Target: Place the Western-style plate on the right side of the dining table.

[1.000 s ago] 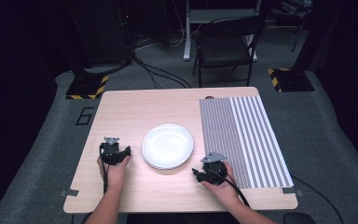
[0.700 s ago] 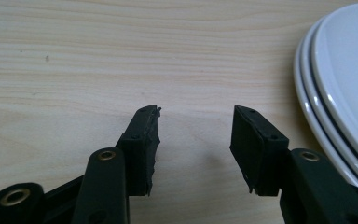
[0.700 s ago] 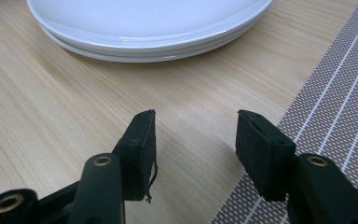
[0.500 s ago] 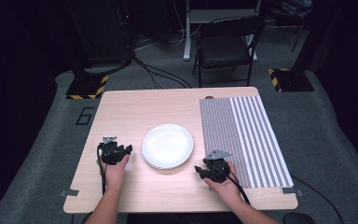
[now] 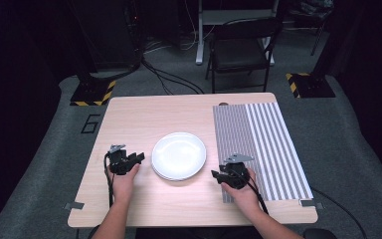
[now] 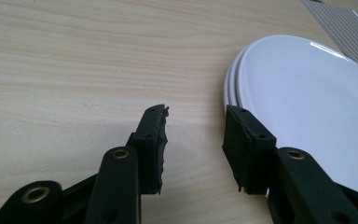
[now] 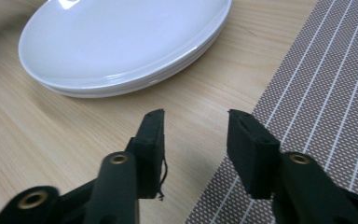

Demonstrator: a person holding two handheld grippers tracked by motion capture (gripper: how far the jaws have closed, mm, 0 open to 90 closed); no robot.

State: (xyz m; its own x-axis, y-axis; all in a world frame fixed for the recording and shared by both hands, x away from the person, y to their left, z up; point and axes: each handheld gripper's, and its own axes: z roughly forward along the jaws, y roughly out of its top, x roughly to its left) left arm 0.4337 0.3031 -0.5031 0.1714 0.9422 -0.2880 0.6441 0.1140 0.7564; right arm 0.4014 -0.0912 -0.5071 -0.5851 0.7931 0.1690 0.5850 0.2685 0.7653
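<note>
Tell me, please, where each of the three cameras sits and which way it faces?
High view: above the person's side, facing forward and down on the table; both forearms, left claw, right claw.
Left gripper view: on the left claw, facing the plates.
Right gripper view: on the right claw, facing plates and striped mat.
All three share the plates.

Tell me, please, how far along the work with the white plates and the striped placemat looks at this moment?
Nothing looks done yet: the stacked white plates sit on the bare table, off the striped placemat. In hand: the left tongs and the right tongs flank the plates, both open and empty. Gripping and moving a plate, perhaps to the placemat, is left.
</note>
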